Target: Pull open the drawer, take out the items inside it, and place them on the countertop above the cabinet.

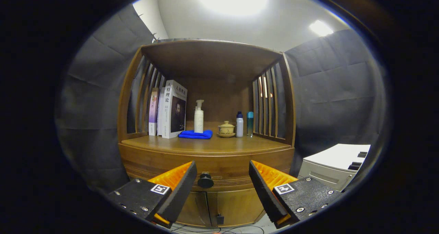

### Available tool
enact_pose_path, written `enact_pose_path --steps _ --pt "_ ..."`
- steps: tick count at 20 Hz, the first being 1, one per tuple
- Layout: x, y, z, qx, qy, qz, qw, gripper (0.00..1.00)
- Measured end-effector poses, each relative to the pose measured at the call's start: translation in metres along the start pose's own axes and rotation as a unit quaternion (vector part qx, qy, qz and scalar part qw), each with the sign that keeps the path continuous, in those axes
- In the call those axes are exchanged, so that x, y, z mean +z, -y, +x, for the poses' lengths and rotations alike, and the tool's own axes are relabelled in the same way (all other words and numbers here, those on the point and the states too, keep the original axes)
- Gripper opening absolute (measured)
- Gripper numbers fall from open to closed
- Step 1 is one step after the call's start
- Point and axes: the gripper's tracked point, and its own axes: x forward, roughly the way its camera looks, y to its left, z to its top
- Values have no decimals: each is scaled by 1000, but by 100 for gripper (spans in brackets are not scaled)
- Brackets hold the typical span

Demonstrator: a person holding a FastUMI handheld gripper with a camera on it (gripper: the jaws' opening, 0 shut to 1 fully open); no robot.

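Observation:
A wooden cabinet stands ahead of me, with its drawer front (219,170) closed below the countertop (212,145). A round dark knob (205,181) sits on the drawer front, beyond my fingertips and slightly left of the middle of the gap between them. My gripper (223,172) is open, its two fingers spread wide, with nothing held. The drawer's contents are hidden.
On the countertop stand books (171,110) at the left, a white pump bottle (198,117) on a folded blue cloth (195,134), a lidded tea cup (226,128) and two small bottles (244,124). Slatted sides and a roof enclose the shelf. A white box (332,165) sits to the right. Cabinet doors (219,206) lie below the drawer.

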Motion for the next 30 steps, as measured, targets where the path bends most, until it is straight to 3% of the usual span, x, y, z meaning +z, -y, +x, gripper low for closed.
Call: enact_pose_path --steps 7,9,13,16,21,23,27,30 --pt "-17 -5 0 0 -28 -35 999 95" --pt "-23 -13 1 17 -37 -48 998 95" --pt "-59 -32 16 45 -85 0 995 95" --pt "-81 -31 44 44 -115 -2 992 95" --pt "-91 -54 82 96 -105 5 990 93" --pt "-96 -60 90 106 -111 -8 988 82" --pt "-111 -51 94 84 -133 8 988 60" --pt "-113 -51 94 89 -130 2 988 49"
